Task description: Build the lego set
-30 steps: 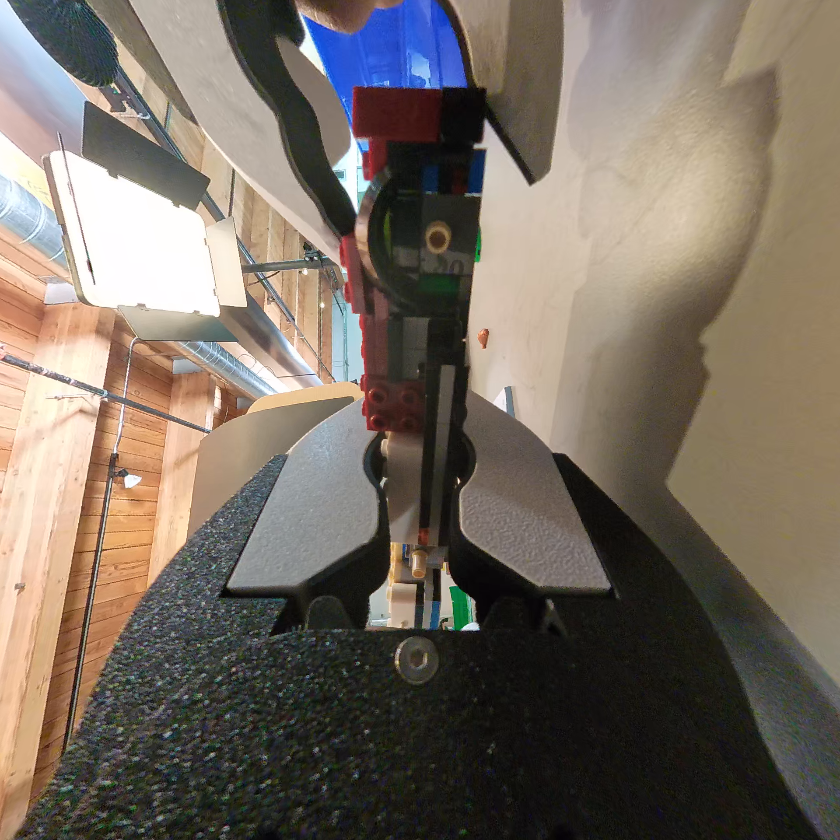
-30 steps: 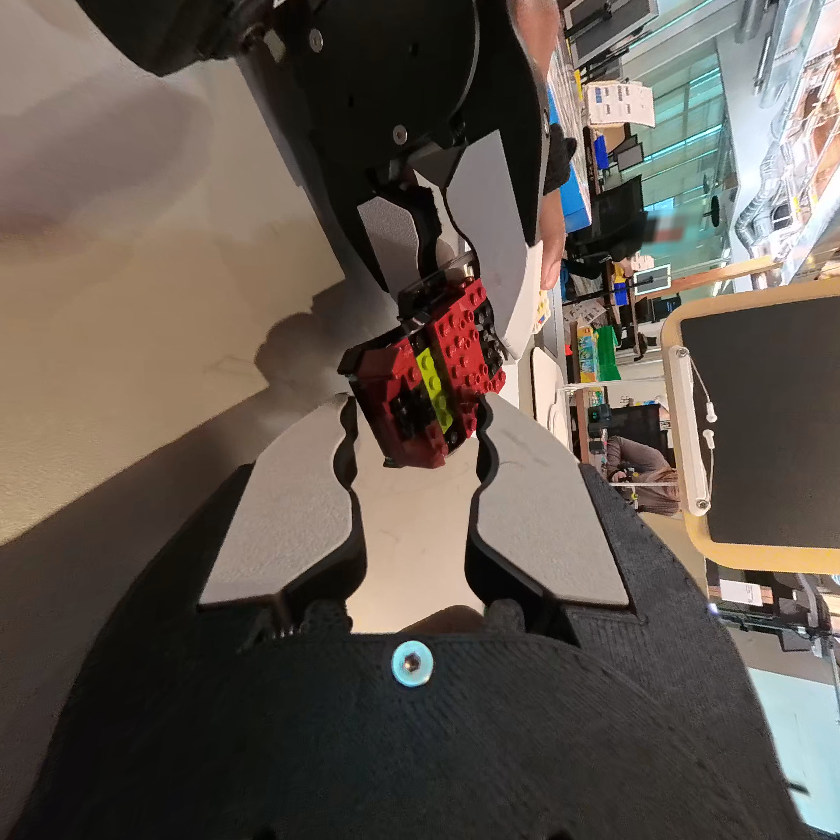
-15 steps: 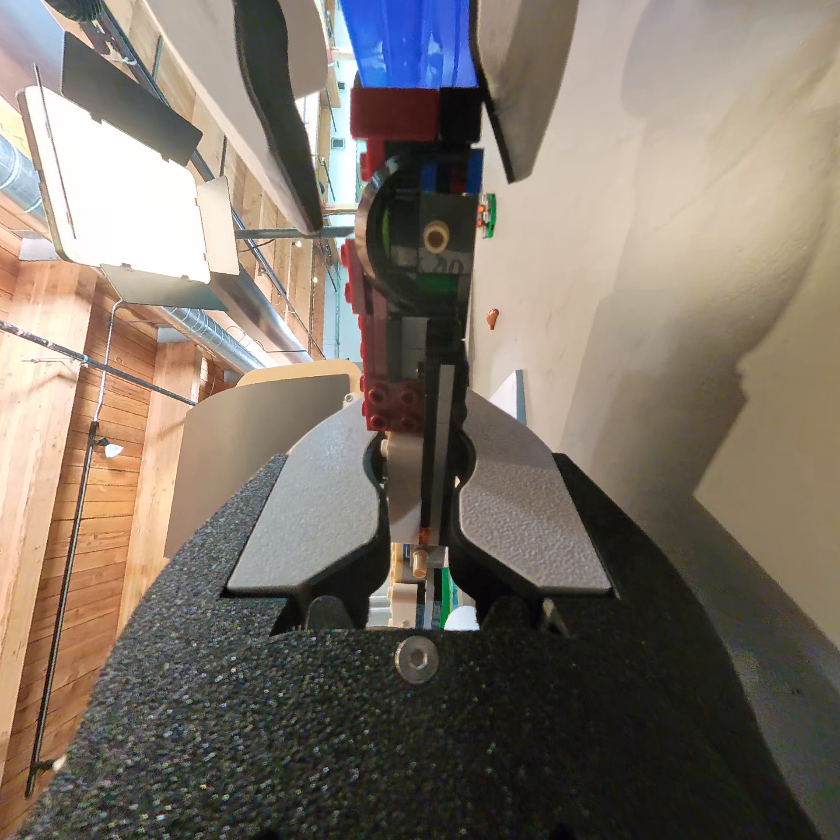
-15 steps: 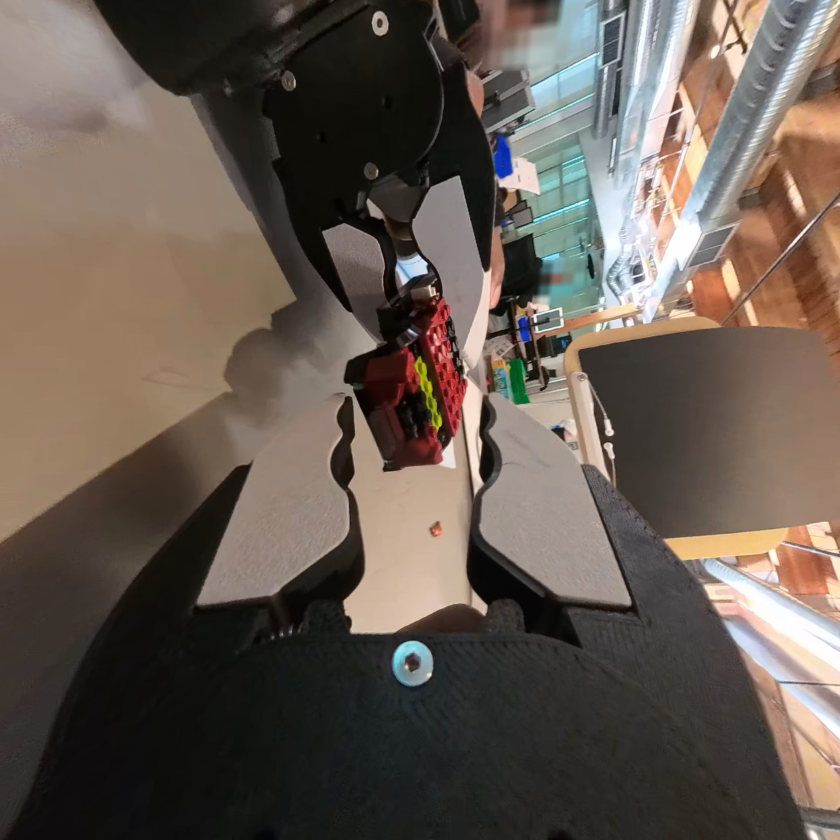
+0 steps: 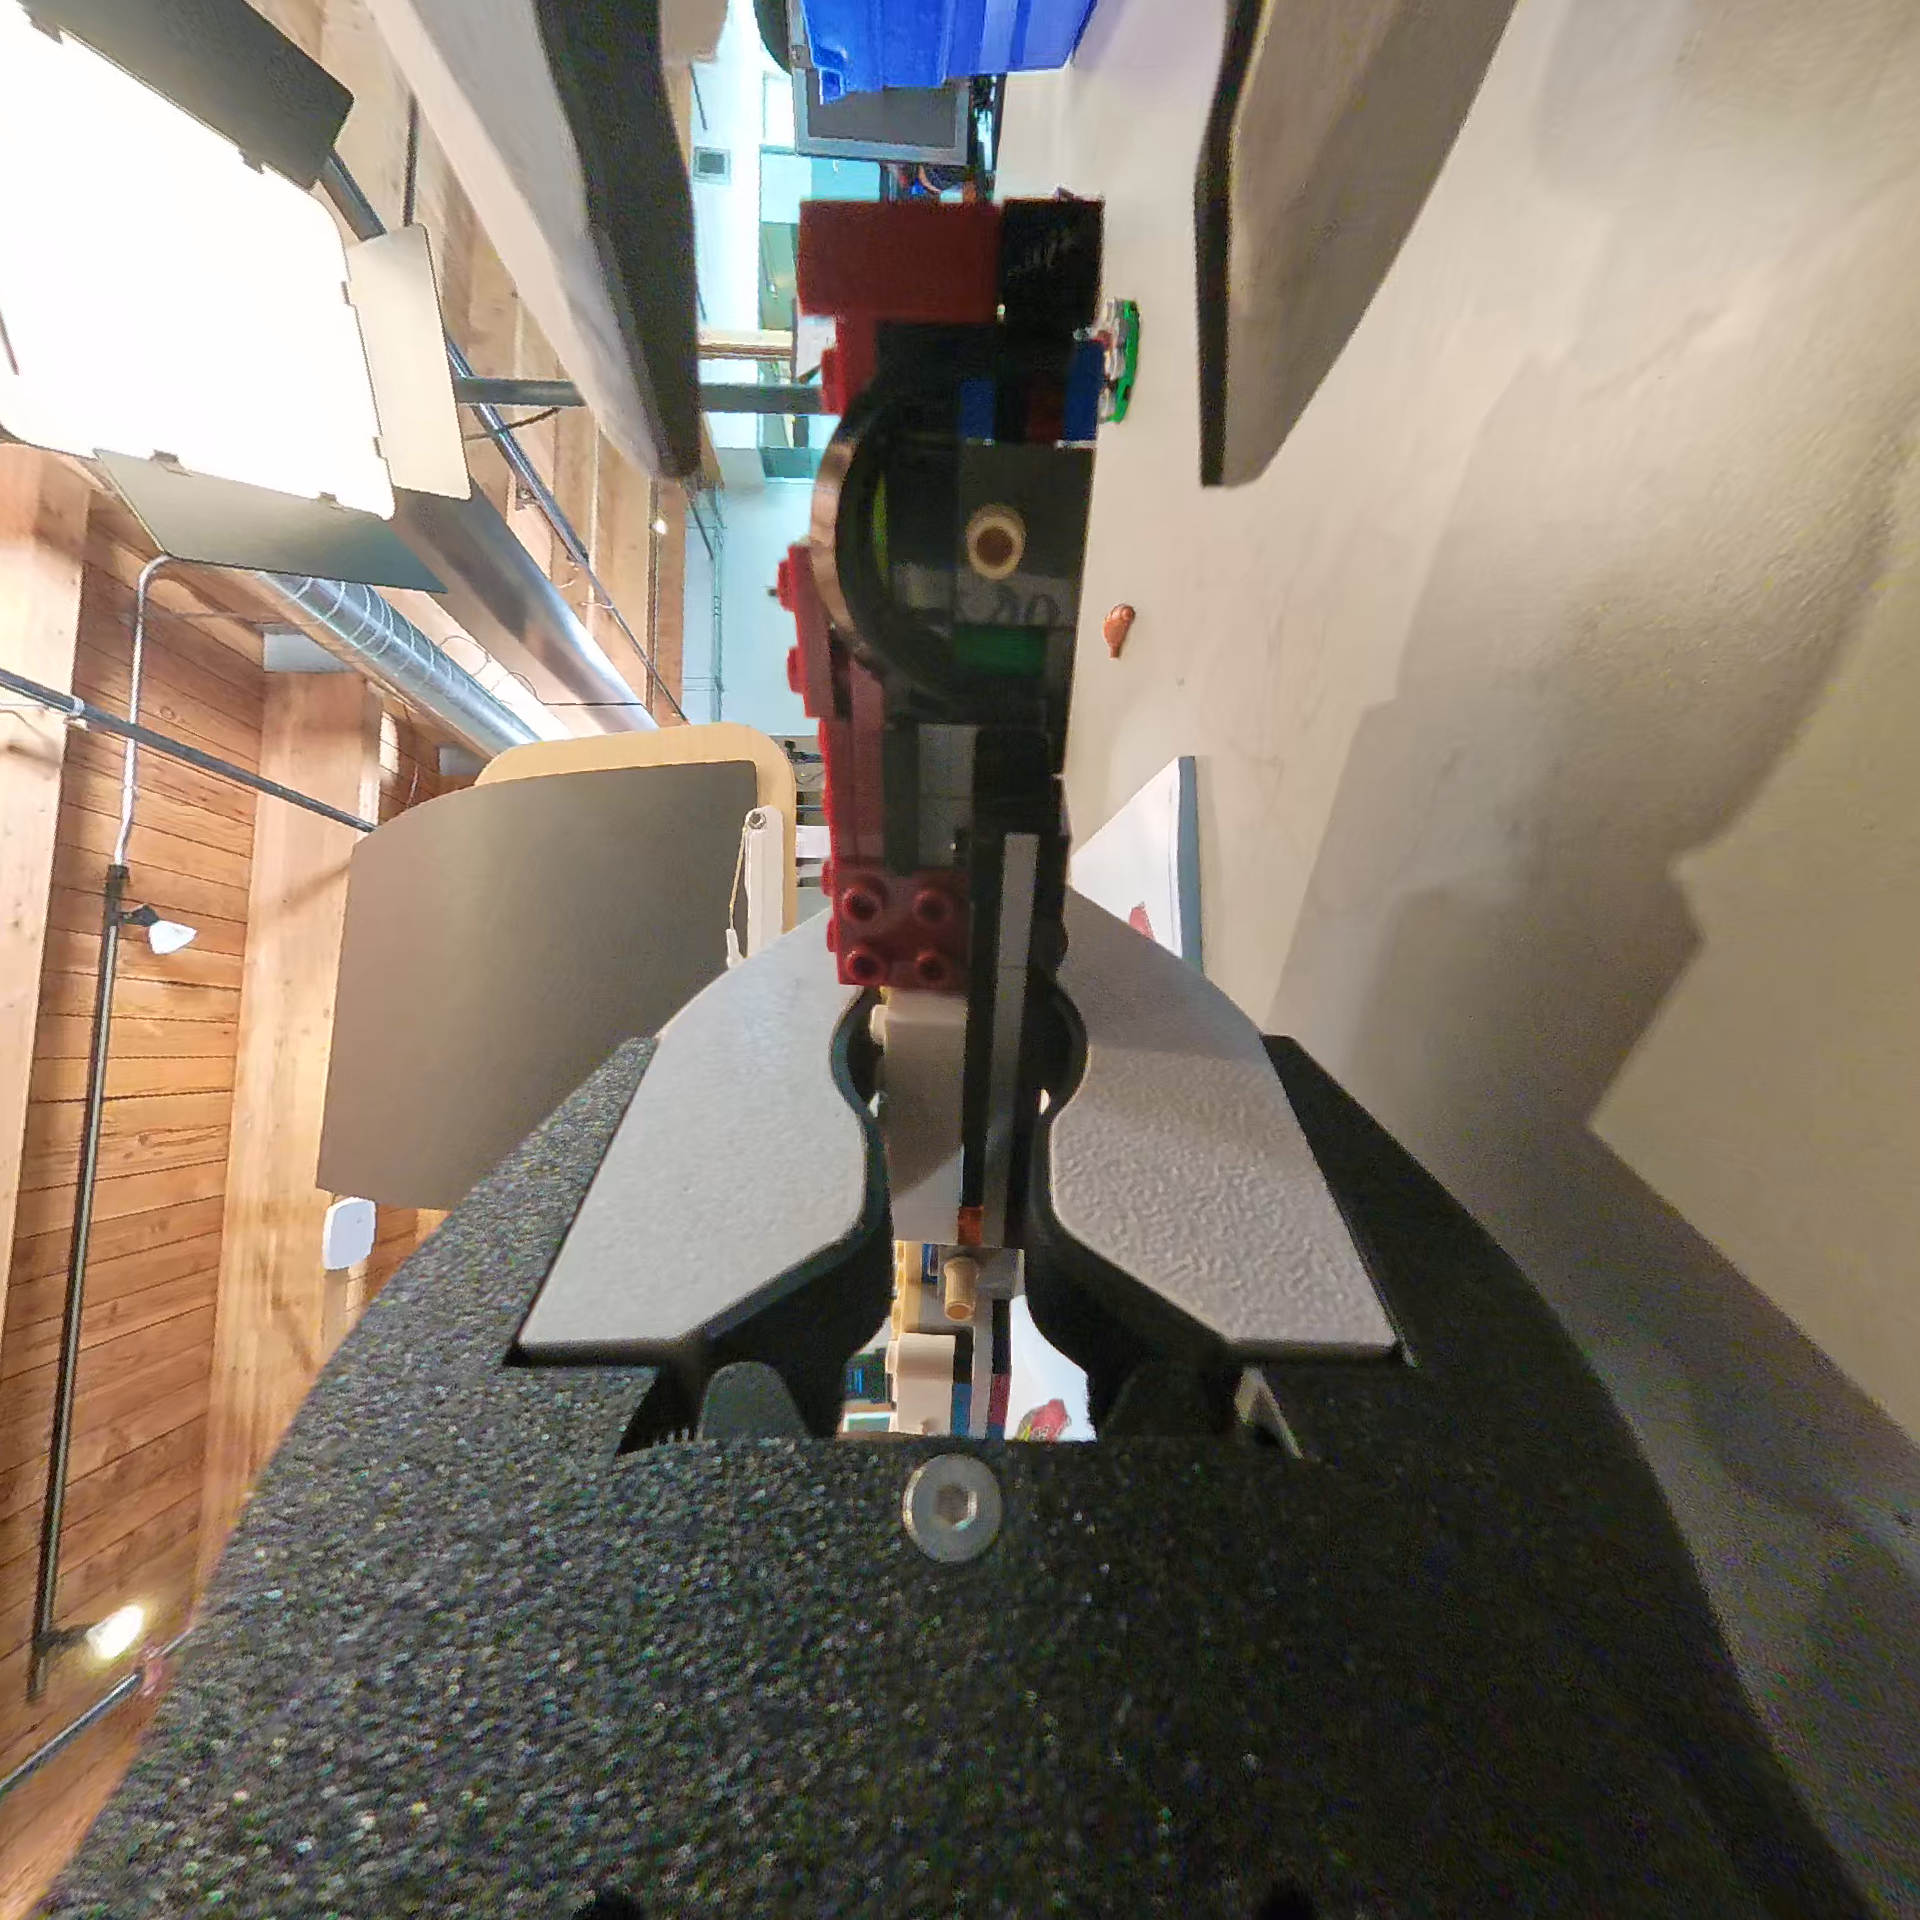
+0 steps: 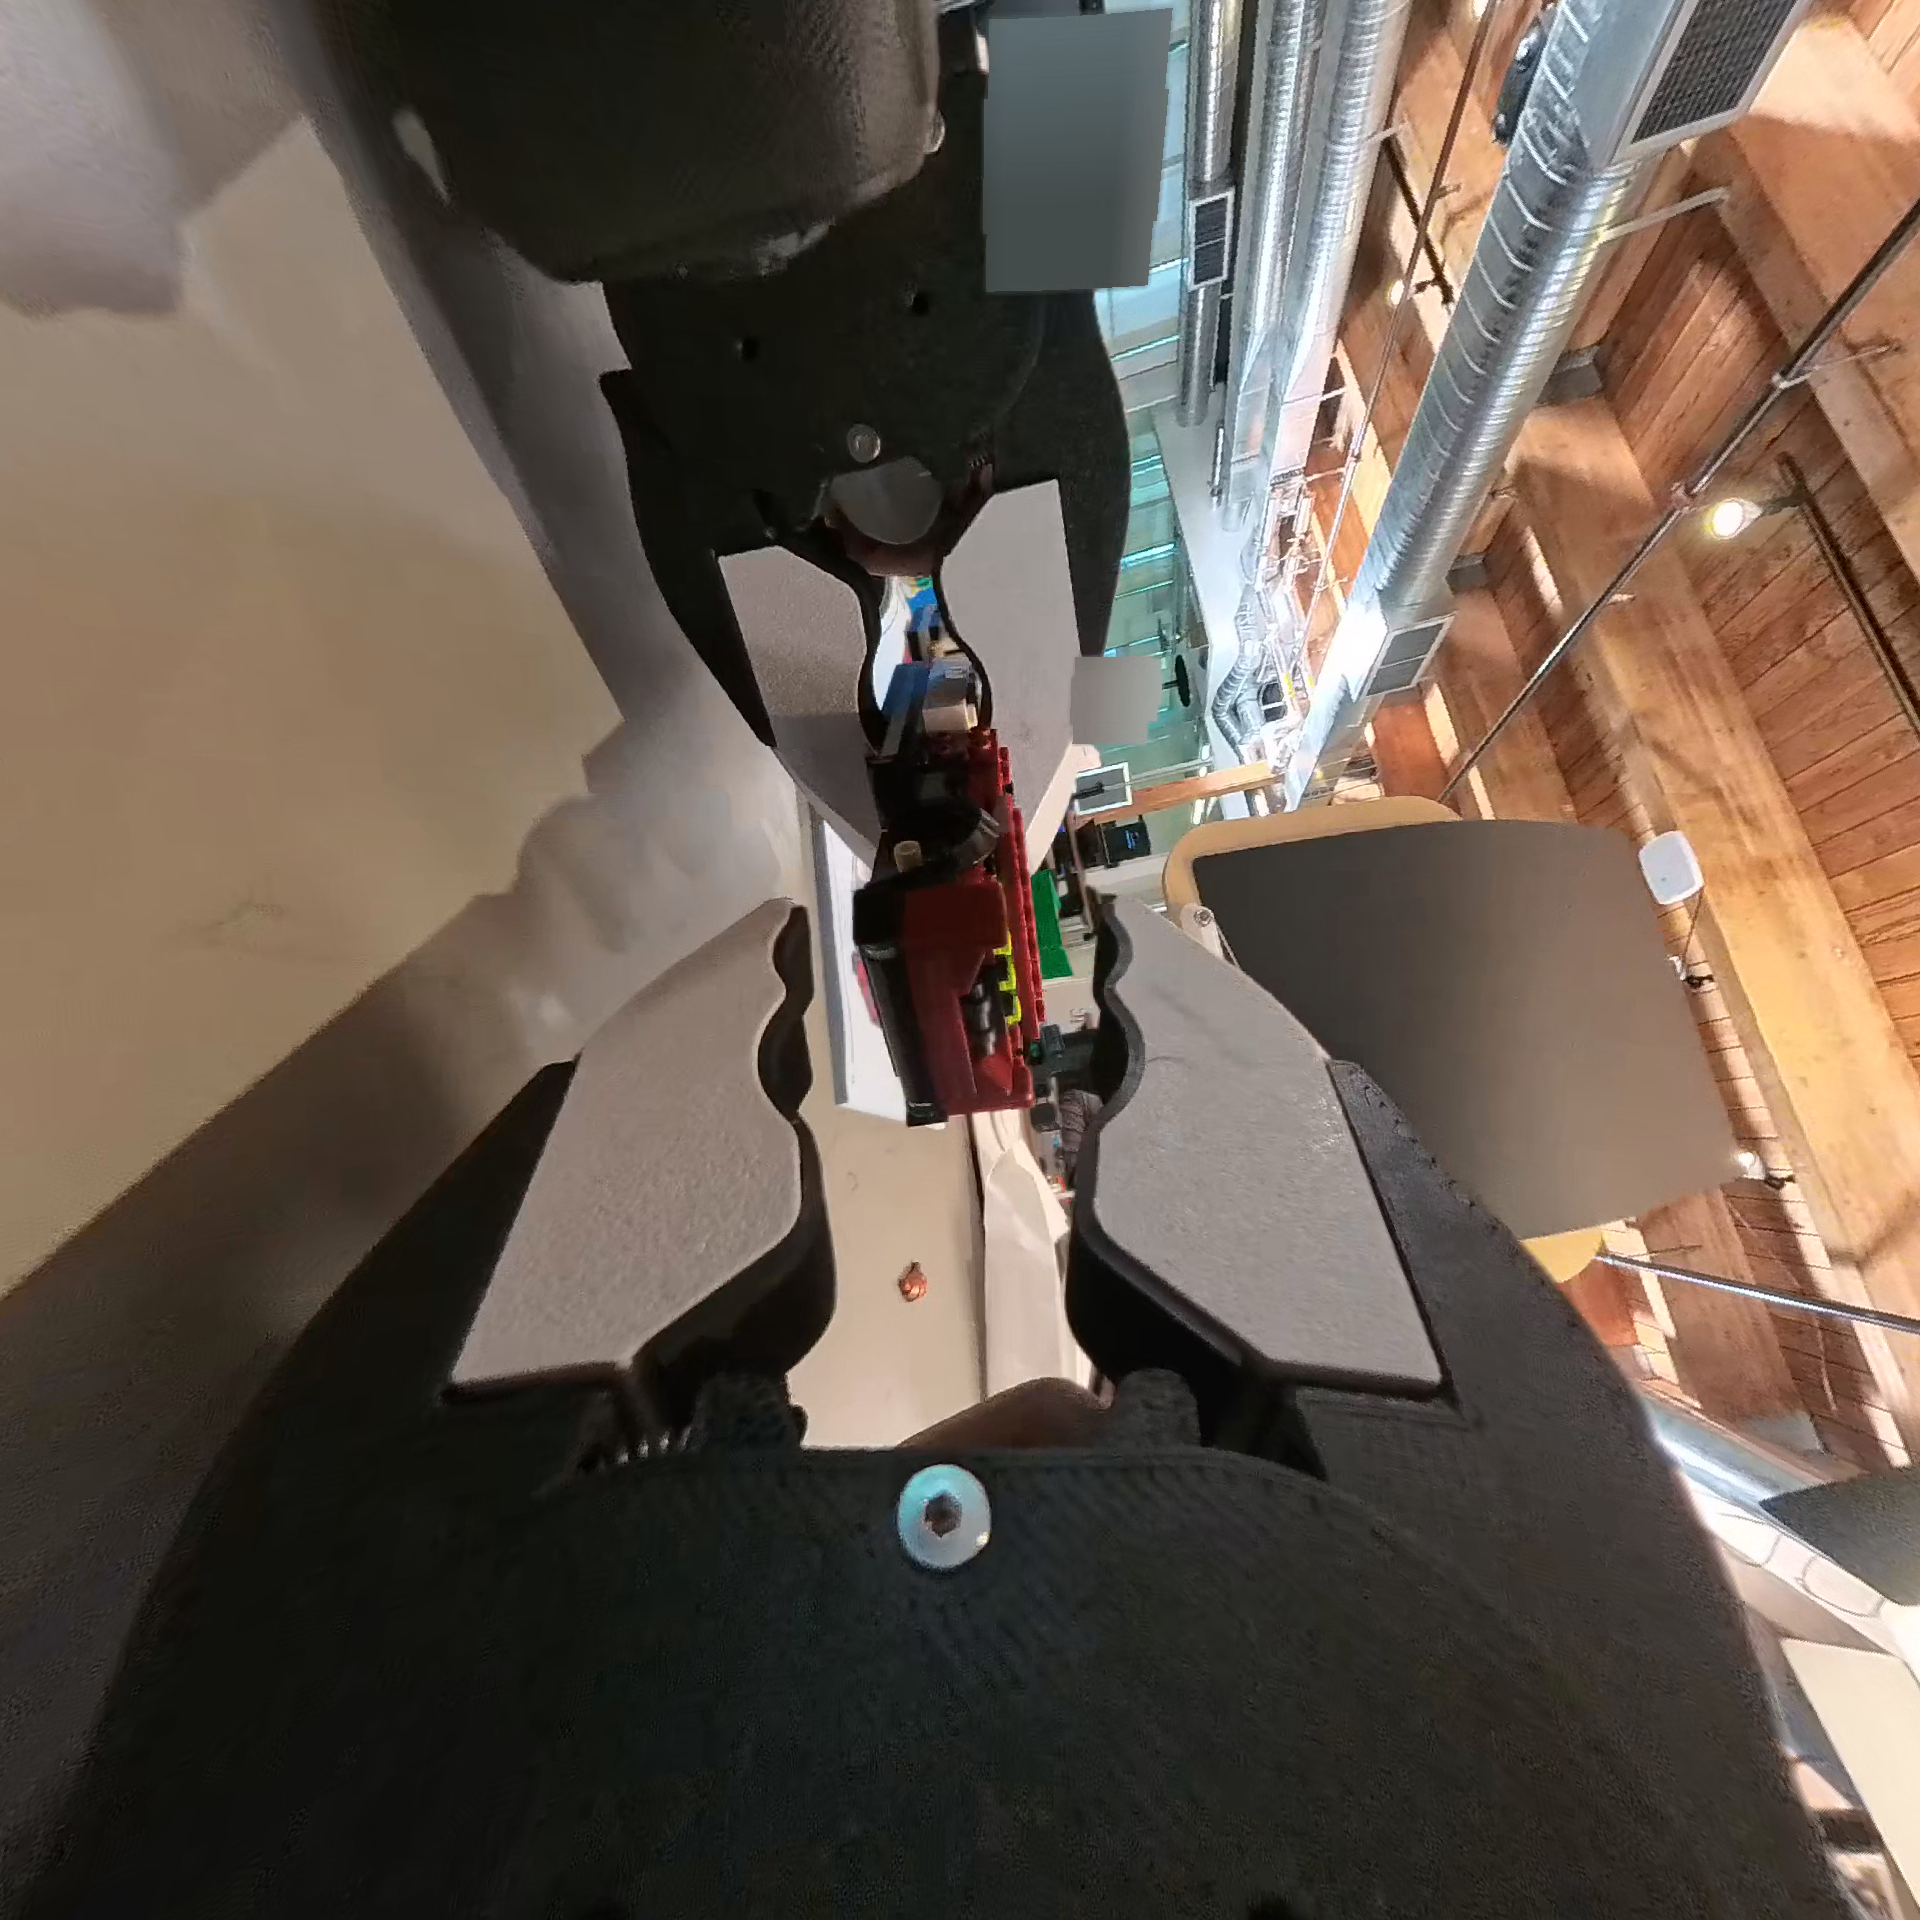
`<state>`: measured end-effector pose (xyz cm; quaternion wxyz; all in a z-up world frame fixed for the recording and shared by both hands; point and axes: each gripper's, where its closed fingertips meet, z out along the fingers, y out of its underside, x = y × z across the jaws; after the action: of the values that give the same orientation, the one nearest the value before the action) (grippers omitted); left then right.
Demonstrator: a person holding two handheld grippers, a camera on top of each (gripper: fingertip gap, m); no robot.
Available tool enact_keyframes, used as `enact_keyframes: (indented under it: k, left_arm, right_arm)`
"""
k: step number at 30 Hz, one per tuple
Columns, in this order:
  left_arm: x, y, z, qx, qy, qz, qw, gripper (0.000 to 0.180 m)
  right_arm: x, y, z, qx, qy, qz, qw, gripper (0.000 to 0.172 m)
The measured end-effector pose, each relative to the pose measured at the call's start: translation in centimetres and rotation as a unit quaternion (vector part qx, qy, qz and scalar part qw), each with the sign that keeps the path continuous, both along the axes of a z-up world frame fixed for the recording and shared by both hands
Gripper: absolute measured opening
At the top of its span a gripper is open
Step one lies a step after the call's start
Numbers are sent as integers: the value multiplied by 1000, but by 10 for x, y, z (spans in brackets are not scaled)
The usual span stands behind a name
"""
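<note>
Each camera sits just behind its own jaws and looks forward along them, rolled sideways so the worktop (image 5: 1455, 623) stands like a wall. The two views face each other at close range. Both share the brick model (image 5: 935, 582) between the jaws, the worktop and the chair (image 6: 1434, 997) beyond.

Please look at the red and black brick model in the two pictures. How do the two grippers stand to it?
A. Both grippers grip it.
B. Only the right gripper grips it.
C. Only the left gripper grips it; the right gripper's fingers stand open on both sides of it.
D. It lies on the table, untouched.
C: the left gripper clamps the brick model, while the right gripper shows gaps on both sides.
</note>
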<state>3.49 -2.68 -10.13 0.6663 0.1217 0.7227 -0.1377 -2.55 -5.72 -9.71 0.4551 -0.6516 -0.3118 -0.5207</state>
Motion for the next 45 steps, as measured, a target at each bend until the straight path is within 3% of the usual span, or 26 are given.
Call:
enact_keyframes:
  k: [28,35,40,45]
  left_arm:
    - [6,-2,0,-9,26,6,1000,25]
    - [9,7,4,-13,26,18,999,25]
    - [12,27,22,1,22,43,999,25]
    - [7,40,73,15,-5,35,999,25]
  right_arm:
    - [13,7,6,-3,-44,-5,999,45]
    - [20,5,9,14,-41,-17,999,54]
    - [18,0,26,57,-53,-21,997,59]
    - [-1,-11,34,93,-81,2,992,58]
